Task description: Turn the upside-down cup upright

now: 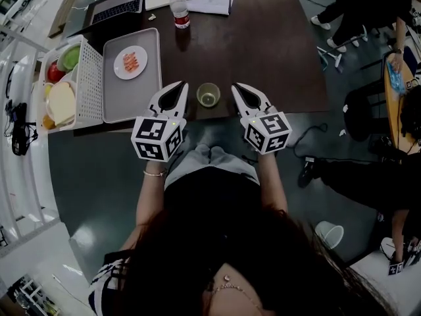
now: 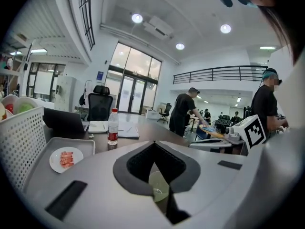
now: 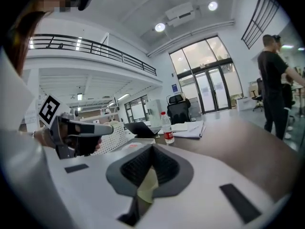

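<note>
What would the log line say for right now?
cup: upright on table, between grippers | left gripper: shut, empty | right gripper: shut, empty

The head view is dim and low in contrast: the table (image 1: 263, 45) reads almost black, and the floor (image 1: 92, 183) carries a dull sheen from overhead light. Its edges bend strongly. Both gripper views are much brighter. Round ceiling lights (image 2: 137, 18) flare white, and daylight through the tall glass doors (image 2: 133, 87) is washed out. Heavy fisheye curving and black corners frame each one. In the foreground the left gripper (image 2: 154, 145) and the right gripper (image 3: 152, 147) look soft and evenly lit, with only faint shadow in their dark recesses.
</note>
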Motion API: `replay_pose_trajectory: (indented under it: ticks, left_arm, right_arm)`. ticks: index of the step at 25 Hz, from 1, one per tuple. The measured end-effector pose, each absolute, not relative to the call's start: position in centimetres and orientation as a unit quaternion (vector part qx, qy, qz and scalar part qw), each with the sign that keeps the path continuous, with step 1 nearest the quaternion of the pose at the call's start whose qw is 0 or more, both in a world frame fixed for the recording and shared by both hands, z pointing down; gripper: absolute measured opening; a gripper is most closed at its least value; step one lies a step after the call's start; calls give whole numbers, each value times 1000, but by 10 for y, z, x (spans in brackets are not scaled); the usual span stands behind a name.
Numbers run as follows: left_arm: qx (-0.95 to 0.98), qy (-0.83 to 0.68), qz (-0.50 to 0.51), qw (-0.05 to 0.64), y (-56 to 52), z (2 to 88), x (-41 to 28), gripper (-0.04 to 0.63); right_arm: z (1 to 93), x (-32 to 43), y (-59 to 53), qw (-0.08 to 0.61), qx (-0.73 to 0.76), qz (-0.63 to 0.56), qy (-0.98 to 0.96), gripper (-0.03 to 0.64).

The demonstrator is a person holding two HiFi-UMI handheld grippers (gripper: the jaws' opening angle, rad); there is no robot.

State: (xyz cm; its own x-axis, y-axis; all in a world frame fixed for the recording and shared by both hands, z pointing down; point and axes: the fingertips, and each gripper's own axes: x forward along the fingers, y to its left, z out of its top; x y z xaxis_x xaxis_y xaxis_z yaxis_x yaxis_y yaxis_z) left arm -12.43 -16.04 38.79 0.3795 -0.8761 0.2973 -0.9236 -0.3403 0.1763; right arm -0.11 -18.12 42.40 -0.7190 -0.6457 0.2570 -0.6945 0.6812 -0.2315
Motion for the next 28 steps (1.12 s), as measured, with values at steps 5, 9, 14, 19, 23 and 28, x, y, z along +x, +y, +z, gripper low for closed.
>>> replay_pose_trajectory:
  ticks: [5,9,14,19,23,28]
  left_arm:
    - [811,-556,68,168,-158,390,-128,3]
    - [807,-559,36,189,-158,387,-132,3]
    - [802,-562,38,198,-156,391,-135,5]
    - [800,-560,38,212,-155,396,-134,5]
    - [797,-563,37,215,-152,397,-134,5]
    - [767,-593,61,235,-153,413,-151,3]
  right_arm:
    - [428,-4,-181,93,372,156,-910,17]
    - [430,-4,-180,97,373,159,-909,17]
    - [432,-3,-178,104,373,162,-908,17]
    - [435,-2,-176,116,373,163,-906,17]
    - [436,-2,-173,119,372,165,-906,17]
    - [440,-6,-173,121,371,167,-905,17]
